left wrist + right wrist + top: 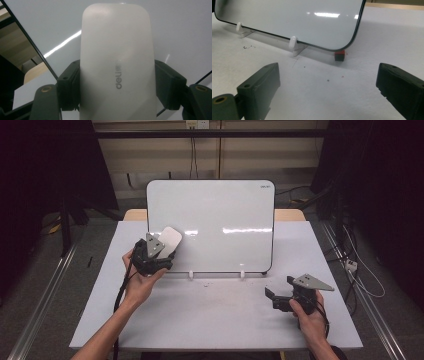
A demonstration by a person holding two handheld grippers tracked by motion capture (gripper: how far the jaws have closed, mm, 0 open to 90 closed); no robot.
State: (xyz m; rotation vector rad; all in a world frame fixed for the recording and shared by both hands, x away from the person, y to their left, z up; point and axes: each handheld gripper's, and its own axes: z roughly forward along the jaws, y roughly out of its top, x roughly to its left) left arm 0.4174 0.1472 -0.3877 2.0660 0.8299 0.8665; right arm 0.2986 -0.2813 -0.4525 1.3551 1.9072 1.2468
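Observation:
A whiteboard (pixel 220 220) stands upright on two white feet at the middle of the table; its surface looks blank. My left gripper (pixel 159 251) is shut on a white board eraser (pixel 169 239), held against the board's lower left area. In the left gripper view the eraser (pixel 116 62) stands between the two black jaws with the board (pixel 180 30) right behind it. My right gripper (pixel 280 292) rests open near the table's front right, nothing between its jaws. In the right gripper view the jaws stand wide apart, facing the board's lower corner (pixel 352 42).
A small red and black block (pixel 339 55) sits on the table under the board's right corner. White clip feet (pixel 293 43) hold the board's bottom edge. The white table (pixel 215 315) has dark specks near its middle. Cables hang off the right side.

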